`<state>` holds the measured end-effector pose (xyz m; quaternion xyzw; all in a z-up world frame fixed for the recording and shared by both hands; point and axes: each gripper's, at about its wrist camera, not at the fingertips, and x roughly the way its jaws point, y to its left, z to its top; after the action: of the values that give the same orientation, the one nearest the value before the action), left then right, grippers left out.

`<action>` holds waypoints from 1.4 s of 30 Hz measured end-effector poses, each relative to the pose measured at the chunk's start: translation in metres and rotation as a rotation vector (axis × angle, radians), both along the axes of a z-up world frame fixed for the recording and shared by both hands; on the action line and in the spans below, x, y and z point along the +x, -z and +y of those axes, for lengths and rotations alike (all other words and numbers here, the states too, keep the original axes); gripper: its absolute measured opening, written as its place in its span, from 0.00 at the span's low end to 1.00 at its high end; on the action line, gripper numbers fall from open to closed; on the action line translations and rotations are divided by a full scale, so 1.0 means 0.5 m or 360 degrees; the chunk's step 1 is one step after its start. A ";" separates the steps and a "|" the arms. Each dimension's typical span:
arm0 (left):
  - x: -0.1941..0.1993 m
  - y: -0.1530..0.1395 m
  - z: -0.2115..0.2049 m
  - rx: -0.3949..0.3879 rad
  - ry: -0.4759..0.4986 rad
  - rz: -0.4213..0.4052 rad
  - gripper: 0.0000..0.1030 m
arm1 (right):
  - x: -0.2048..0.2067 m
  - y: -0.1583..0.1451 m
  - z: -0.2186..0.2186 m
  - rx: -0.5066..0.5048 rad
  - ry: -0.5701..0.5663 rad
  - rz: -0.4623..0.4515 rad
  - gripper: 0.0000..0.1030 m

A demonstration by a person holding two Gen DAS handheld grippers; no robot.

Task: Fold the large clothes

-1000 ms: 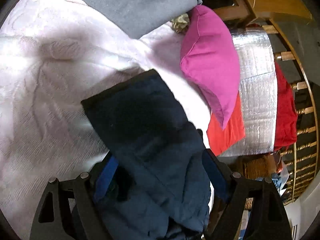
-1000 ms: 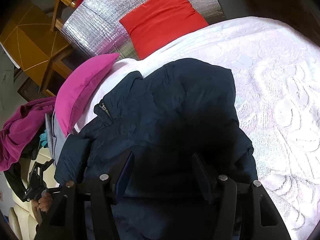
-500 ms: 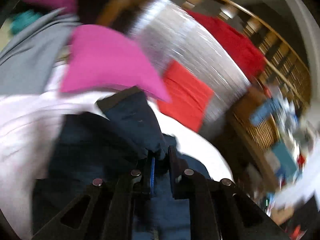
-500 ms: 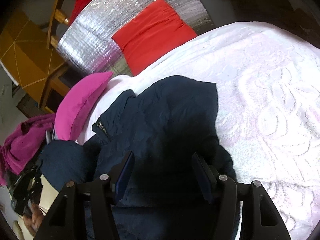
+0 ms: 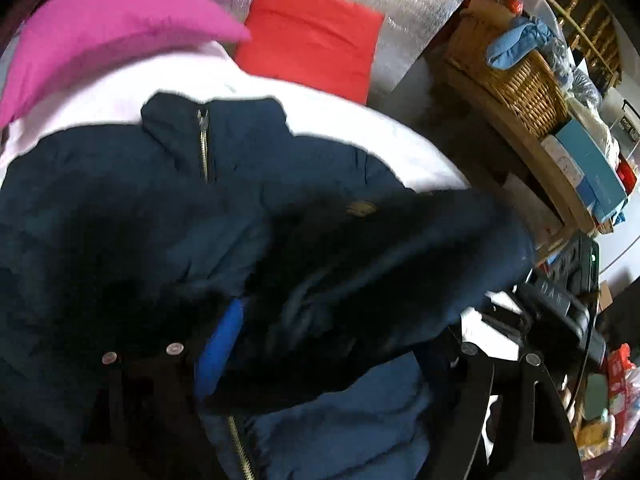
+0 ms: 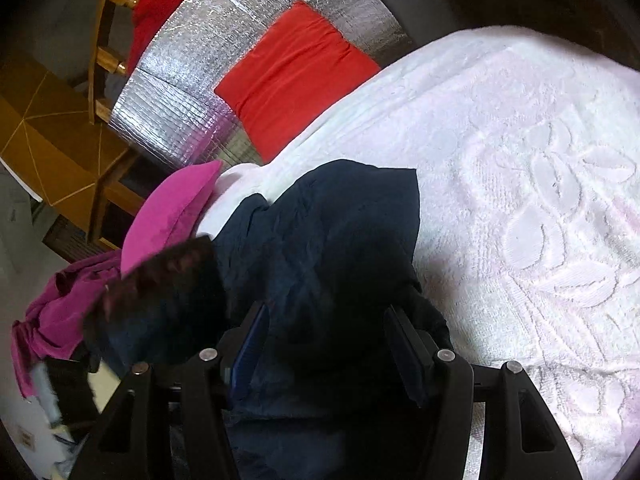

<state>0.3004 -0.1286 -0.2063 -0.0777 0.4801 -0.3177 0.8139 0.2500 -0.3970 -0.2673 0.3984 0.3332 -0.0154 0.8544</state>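
A dark navy padded jacket (image 5: 168,208) with a brass zipper (image 5: 204,148) lies on the white bedspread (image 6: 532,184); it also shows in the right wrist view (image 6: 332,232). My left gripper (image 5: 336,320) is open, with a bulky fold of the jacket's sleeve lying between and over its spread fingers; one blue pad (image 5: 220,344) shows, the right finger is partly covered. My right gripper (image 6: 324,344) is open just above the jacket's near edge, its fingers apart and holding nothing.
A pink pillow (image 5: 112,28) and a red cushion (image 5: 316,36) lean on a silver foil panel (image 6: 192,72) at the bed's head. A wicker basket (image 5: 508,68) and boxes sit on a wooden shelf to the right. Magenta clothing (image 6: 56,308) hangs at the left.
The left gripper was shut on the jacket half a second ago and is now open, swung right over the jacket with the sleeve across it. The right gripper stayed open, drifting slightly.
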 end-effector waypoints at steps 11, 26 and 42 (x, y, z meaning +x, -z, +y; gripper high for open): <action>-0.015 -0.071 0.142 -0.0158 0.0088 -0.0038 0.83 | 0.006 0.061 -0.022 0.0592 -0.0146 -0.0056 0.75; 0.081 0.034 0.427 0.0213 -0.0962 0.0143 0.81 | -0.001 0.099 -0.032 0.0992 -0.0222 -0.0109 0.75; 0.094 0.080 0.413 0.0303 -0.0928 0.0154 0.75 | 0.042 0.098 0.064 0.0516 -0.0320 0.0183 0.23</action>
<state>0.3475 0.0780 -0.2462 -0.1507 0.5033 -0.0204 0.8506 0.2710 -0.3649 -0.3165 0.4939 0.4178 0.1011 0.7558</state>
